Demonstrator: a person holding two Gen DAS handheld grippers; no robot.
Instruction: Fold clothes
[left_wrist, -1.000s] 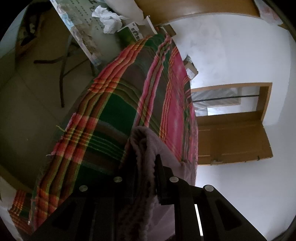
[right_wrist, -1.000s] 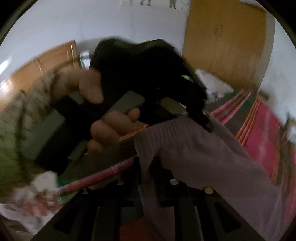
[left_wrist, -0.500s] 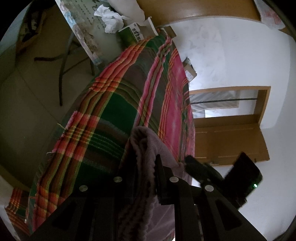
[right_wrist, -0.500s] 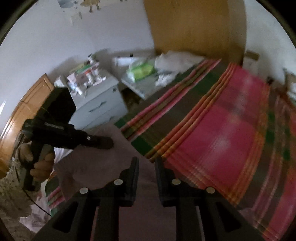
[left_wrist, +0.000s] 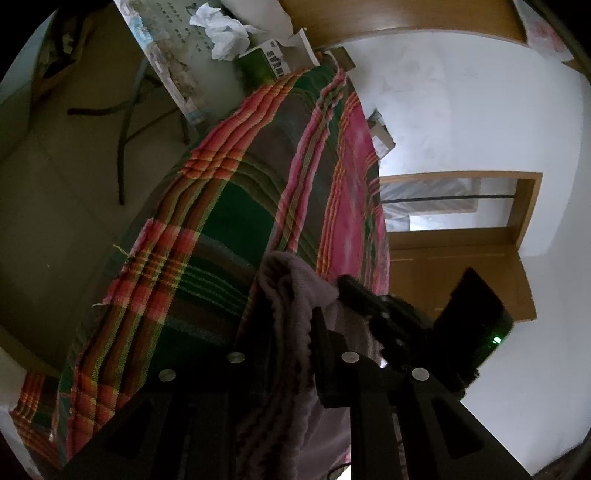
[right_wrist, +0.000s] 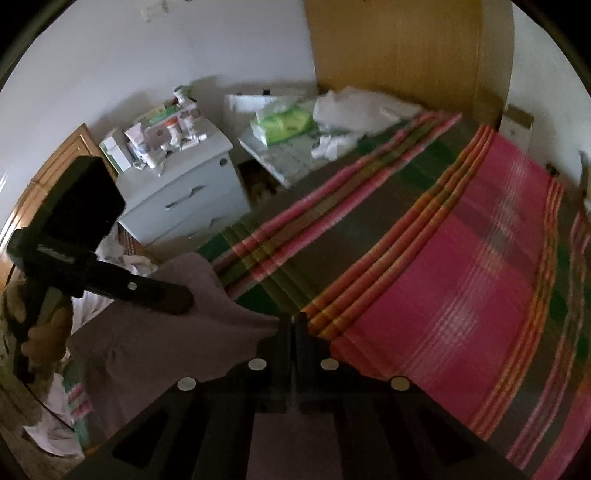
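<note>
Mauve garment (right_wrist: 159, 332) btwn both hand-held grippers' fingers

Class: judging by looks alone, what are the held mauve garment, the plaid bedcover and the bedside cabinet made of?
Mauve garment: soft knit or fleece, fuzzy matte ribbed edge. Plaid bedcover: woven cloth, probably cotton; frayed threads at its edge. Bedside cabinet: likely painted wood or laminate; smooth pale faces.

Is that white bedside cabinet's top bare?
No, the white cabinet has bottles and small boxes crowded on its top.
</note>
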